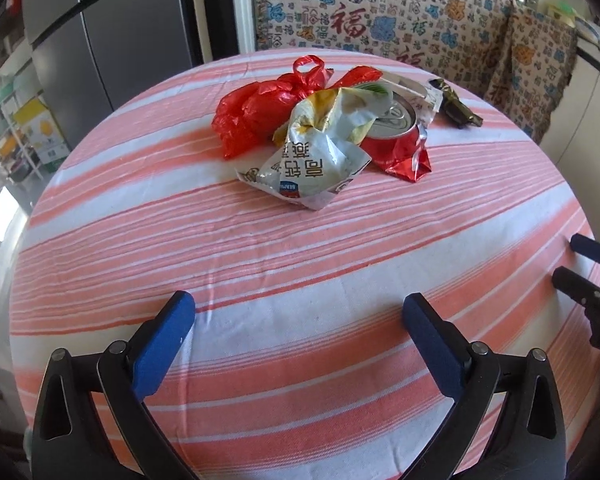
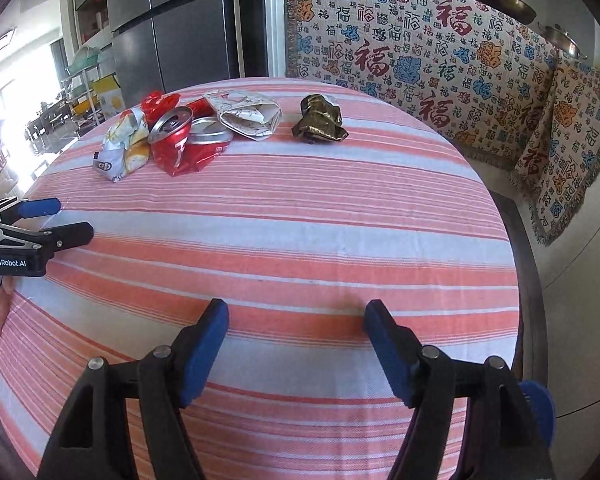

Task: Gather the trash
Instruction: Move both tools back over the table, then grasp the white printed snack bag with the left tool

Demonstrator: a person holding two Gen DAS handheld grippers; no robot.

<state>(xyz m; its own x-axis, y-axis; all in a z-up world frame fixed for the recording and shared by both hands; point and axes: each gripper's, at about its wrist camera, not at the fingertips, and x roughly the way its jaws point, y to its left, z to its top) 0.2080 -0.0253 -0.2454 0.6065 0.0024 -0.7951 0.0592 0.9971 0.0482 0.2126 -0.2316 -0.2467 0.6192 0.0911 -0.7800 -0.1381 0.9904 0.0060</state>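
Left hand-held gripper [image 1: 298, 312] wide open w/ nothing in it, right hand-held gripper [image 2: 296, 316] also wide & empty, both over near side of striped tabletop [image 1: 300, 264], trash pile at far side: red plastic bag [image 1: 256, 112], crumpled snack wrapper [image 1: 320, 152], crushed red can [image 2: 184, 144], folded paper [image 2: 248, 114], dark wrapper [image 2: 320, 120] just apart on the right.

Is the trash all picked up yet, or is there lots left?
Nothing looks picked up yet. Both the left gripper and the right gripper are open and empty, hanging over the striped tablecloth. Still left on the far side: the red plastic bag, the snack wrapper, the crushed red can, the folded paper and the dark green wrapper.
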